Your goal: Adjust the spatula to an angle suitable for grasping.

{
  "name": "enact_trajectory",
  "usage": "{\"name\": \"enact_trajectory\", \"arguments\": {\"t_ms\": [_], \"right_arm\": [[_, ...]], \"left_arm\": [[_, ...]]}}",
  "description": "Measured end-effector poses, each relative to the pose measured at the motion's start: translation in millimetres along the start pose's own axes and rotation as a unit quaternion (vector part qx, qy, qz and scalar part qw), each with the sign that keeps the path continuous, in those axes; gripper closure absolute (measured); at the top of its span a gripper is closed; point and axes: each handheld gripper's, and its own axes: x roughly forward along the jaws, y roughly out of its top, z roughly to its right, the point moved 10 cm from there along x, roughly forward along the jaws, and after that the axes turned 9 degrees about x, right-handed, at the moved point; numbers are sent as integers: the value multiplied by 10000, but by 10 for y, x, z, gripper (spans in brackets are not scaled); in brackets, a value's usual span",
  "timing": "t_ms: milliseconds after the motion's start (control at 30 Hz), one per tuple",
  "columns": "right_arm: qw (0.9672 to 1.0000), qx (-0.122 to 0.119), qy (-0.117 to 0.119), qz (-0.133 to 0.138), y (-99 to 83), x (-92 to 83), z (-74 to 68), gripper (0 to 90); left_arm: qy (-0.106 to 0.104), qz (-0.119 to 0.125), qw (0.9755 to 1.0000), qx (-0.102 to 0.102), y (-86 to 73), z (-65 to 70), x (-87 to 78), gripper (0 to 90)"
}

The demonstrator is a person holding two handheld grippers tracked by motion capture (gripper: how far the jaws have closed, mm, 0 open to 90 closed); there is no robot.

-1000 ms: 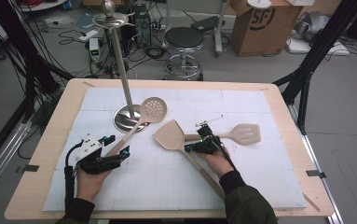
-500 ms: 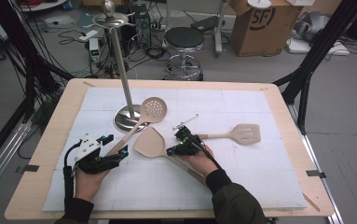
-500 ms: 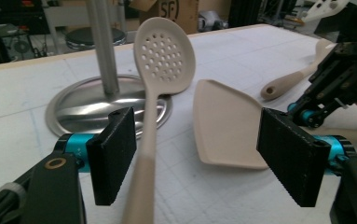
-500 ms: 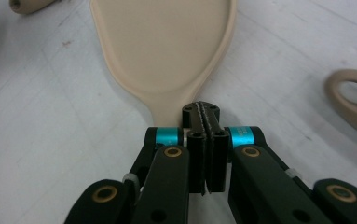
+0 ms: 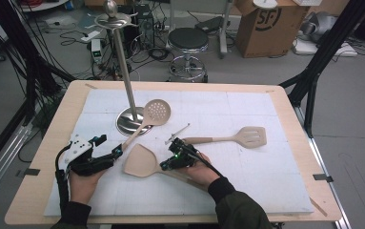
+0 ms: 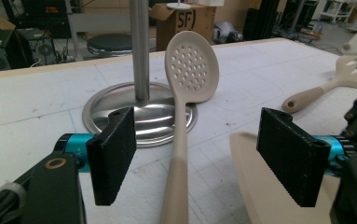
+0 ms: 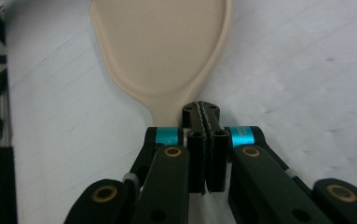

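Note:
A beige perforated spoon (image 5: 156, 112) (image 6: 191, 65) lies with its head against the base of a metal stand (image 5: 130, 123) (image 6: 139, 116). My left gripper (image 5: 107, 147) (image 6: 199, 158) is open, its jaws on either side of the spoon's handle without touching it. My right gripper (image 5: 170, 162) (image 7: 206, 140) is shut on the neck of a solid beige spatula (image 5: 141, 162) (image 7: 162, 51) (image 6: 255, 186). The spatula's blade is low over the white mat, just right of the left gripper.
A slotted beige spatula (image 5: 251, 137) (image 6: 306, 95) lies on the mat to the right. A thin metal pin (image 5: 177, 133) lies behind the right gripper. The stand's tall pole (image 5: 123, 62) rises at the back left. The white mat (image 5: 247, 186) covers the wooden table.
The right hand has carried the solid spatula to the left, close beside the left gripper. The left gripper and the perforated spoon have stayed put.

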Motion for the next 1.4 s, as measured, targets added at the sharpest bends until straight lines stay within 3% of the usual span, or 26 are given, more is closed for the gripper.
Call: {"name": "enact_trajectory", "arguments": {"t_ms": [367,600,800,867,967,1000,1033,1067,1100,1133,1233,1400], "right_arm": [[9991,-135,347,-225,-82,75,-206,899],[9984,-1,527,-203,-114,91,-253,900],[9978,-42,607,-263,-139,114,-324,900],[9980,59,567,-269,-145,113,-334,900],[9983,-3,522,-276,-147,109,-345,900],[9993,-254,244,-161,-117,83,-317,900],[9990,-339,-267,93,-68,2,-267,900],[9975,-354,-518,315,-28,-111,-245,900],[9960,-330,-586,596,3,-239,-244,900],[9947,-249,-518,855,9,-366,-251,900],[9929,90,-297,1147,-156,-651,-202,900],[9863,758,-134,1456,-665,-933,-82,900]], "left_arm": [[-42,-31,10000,-47,-30,14,19,289],[-64,-52,10000,-40,-41,22,28,290],[-60,-72,9999,-38,-48,23,31,290],[-60,-68,10000,-32,-48,19,30,290],[-60,-60,10000,-48,-47,15,26,290],[-59,-59,9999,-56,-48,14,25,289],[-56,-51,10000,-53,-50,11,23,289],[-37,-61,10000,-52,-54,5,18,289],[-32,-62,10000,-61,-56,3,13,290],[-42,-44,9999,-80,-55,6,7,290],[-45,-57,9999,-75,-63,3,-3,290],[-63,-22,9999,-117,-50,13,-18,290]]}}
